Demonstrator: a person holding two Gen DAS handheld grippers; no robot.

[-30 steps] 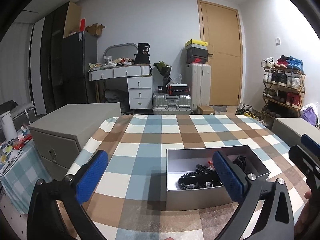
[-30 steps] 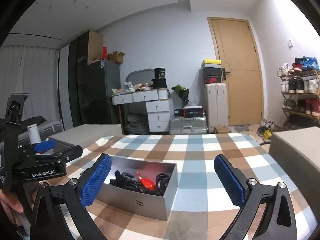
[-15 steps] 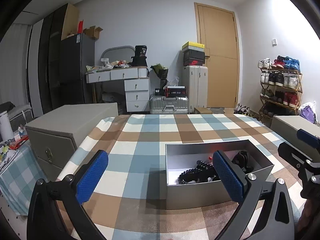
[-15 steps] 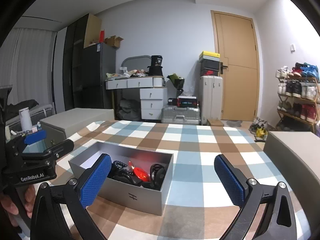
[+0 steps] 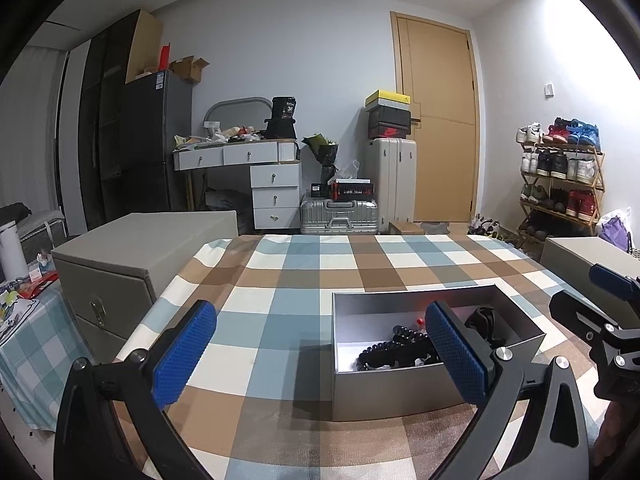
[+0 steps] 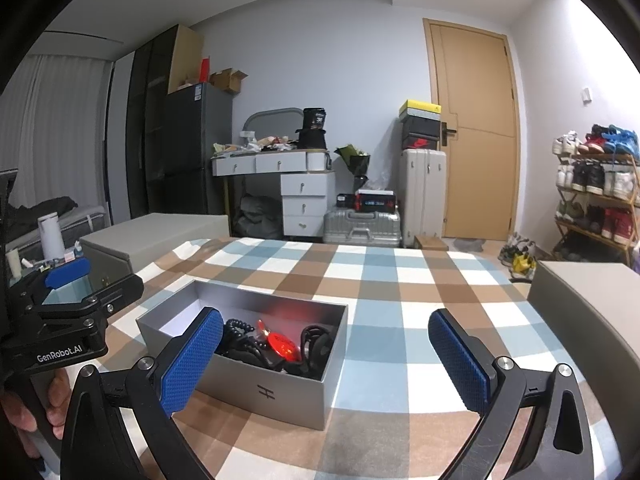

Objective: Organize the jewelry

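Both the left gripper (image 5: 320, 356) and right gripper (image 6: 326, 356) hover spread and empty near a grey box (image 6: 280, 388). Its tangled black bead strands (image 5: 394, 350) look light and floppy (likely slippery); pinch 1 loop

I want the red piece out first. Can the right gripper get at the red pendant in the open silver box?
Probably yes: the right gripper is open, the silver box has no lid, and the red pendant lies on top of the dark tangle.

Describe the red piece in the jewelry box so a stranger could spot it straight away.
Find the checked tablecloth and the open grey box on it. Inside lies a tangle of black beads and cords. Among them sits the red pendant, the only bright, glowing red thing there.
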